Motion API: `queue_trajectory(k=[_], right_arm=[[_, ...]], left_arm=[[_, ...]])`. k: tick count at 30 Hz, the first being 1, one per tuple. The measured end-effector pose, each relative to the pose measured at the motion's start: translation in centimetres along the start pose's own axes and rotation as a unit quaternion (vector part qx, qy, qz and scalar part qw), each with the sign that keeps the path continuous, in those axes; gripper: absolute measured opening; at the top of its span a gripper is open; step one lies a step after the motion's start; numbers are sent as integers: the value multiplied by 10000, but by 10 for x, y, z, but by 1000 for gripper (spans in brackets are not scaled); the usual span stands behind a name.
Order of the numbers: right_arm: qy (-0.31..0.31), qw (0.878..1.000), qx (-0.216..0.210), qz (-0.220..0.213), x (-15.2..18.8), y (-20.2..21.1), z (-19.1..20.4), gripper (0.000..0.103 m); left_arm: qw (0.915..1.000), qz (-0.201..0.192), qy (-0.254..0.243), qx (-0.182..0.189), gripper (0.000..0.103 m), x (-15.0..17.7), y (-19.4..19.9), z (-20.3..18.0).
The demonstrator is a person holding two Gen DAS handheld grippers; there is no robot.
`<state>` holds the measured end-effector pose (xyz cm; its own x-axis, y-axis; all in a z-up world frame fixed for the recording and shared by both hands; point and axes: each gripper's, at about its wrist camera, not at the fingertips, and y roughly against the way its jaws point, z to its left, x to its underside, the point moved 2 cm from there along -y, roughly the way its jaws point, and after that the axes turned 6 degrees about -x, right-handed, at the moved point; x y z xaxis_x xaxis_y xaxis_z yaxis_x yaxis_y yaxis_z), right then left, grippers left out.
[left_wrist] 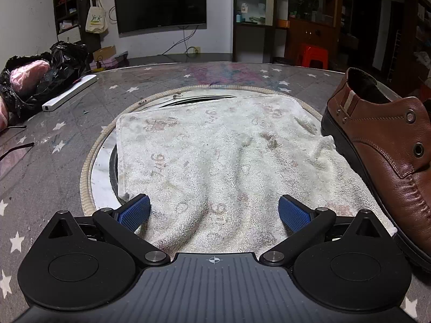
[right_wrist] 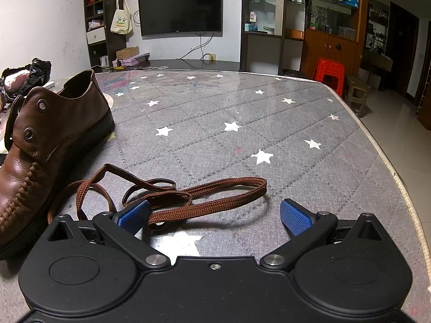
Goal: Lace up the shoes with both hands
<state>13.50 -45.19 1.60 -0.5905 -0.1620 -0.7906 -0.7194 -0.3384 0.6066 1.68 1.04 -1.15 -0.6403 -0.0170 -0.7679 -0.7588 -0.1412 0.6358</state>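
- Brown shoelace (right_wrist: 172,196): loose, looped on the star-patterned table cover (right_wrist: 242,113), through no eyelet; lacing judged not yet begun.
- Brown leather shoe (right_wrist: 40,145): upright just left of the lace, its eyelets (right_wrist: 28,133) empty; its sole edge rests on the white towel (left_wrist: 215,161).
- Right gripper (right_wrist: 214,212): jaws spread, empty; one lace loop lies between them, against the left pad.
- Left gripper (left_wrist: 214,210): jaws fully spread over the towel, empty; shoe well to its right.
- Next move: likely pinching a lace end, which calls for finding the tip among the loops.
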Motion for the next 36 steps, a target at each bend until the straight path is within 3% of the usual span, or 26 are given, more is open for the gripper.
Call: queue_trajectory(k=[36], right_arm=[[-4,10000,12,-2,0,-3,4,103]], left_arm=[[10000,-2,20,18,103,0,-1,-1]])
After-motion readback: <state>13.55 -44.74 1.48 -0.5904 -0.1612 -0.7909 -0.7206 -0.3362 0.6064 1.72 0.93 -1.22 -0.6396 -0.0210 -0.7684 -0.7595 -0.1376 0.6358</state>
